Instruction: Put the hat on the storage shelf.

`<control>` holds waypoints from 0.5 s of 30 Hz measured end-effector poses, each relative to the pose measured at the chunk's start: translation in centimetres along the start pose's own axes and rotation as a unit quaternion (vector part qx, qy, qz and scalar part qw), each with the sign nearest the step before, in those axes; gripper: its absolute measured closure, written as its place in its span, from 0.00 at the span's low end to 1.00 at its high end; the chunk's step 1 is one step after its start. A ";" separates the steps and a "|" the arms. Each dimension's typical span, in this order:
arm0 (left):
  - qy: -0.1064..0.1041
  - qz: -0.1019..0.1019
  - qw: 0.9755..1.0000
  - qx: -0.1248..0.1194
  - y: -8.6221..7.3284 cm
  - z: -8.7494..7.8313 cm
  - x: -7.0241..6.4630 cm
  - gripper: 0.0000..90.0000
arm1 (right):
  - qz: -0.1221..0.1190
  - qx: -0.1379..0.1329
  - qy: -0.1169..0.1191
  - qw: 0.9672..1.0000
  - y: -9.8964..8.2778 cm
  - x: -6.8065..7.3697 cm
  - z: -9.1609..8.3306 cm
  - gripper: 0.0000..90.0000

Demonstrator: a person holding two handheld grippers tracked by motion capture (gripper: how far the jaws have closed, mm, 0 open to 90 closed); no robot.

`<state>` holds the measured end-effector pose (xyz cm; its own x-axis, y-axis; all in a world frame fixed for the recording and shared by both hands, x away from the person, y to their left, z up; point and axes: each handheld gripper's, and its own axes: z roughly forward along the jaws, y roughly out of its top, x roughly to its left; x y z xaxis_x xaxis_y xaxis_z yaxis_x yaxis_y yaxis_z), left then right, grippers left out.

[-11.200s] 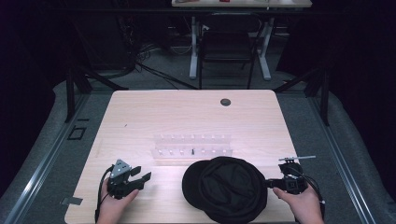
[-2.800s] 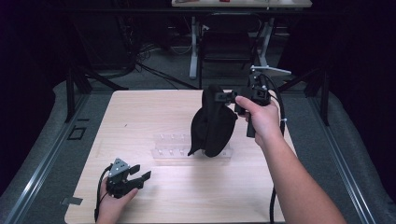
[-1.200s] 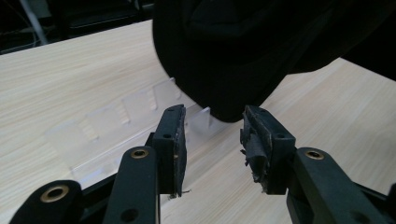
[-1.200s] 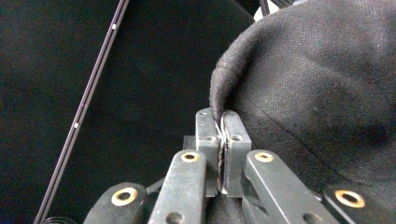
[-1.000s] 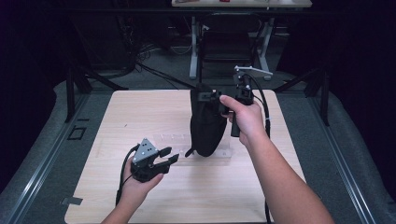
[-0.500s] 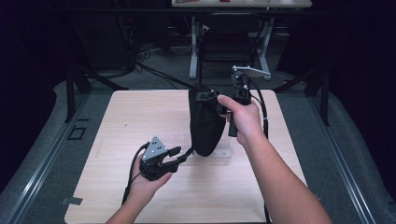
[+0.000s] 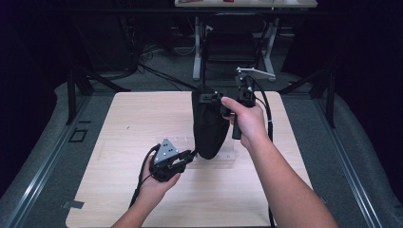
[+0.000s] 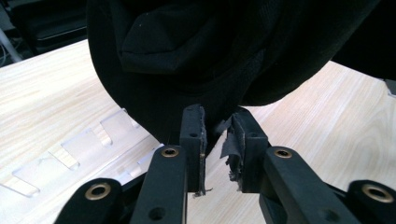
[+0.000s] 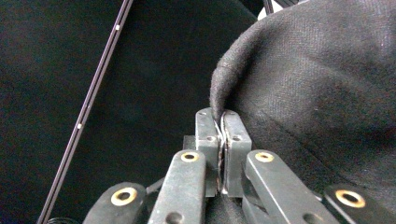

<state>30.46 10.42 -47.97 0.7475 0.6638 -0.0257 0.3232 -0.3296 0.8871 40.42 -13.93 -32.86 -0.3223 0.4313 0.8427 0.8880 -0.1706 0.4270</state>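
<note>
High view: a black fabric hat (image 7: 209,124) is held up over the desk (image 7: 119,123), clamped in the right claw (image 7: 212,98); the left claw (image 7: 191,155), at its six o'clock, has been closing, pads apart around its lower edge.

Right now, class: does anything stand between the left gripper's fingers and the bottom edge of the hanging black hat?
Nothing visible does: the left gripper has its fingers at the hat, and its lower edge already sits between them.

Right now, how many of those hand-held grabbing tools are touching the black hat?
2. The right gripper pinches the hat at its top edge; the left gripper has its fingers at the hat's bottom edge, above the clear tray.
</note>
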 end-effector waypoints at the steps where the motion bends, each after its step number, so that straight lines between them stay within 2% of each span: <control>1: 0.001 0.002 1.000 0.001 0.0 0.0 0.0 0.87 | 0.000 0.000 0.000 1.000 0.0 0.0 -0.1 0.98; 8: 0.014 0.025 1.000 0.008 0.0 -0.1 -0.2 0.91 | -0.005 -0.001 -0.001 1.000 -0.1 0.0 -0.1 0.95; 15: 0.015 0.031 0.999 0.010 0.0 -0.1 -0.2 0.92 | -0.013 0.001 0.013 1.000 -0.1 0.3 -0.1 0.91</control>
<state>30.23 10.34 -47.93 0.7489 0.6614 0.0424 0.2892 -0.3837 0.8770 40.21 -13.84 -32.68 -0.3534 0.4131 0.8393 0.8799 -0.1577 0.4482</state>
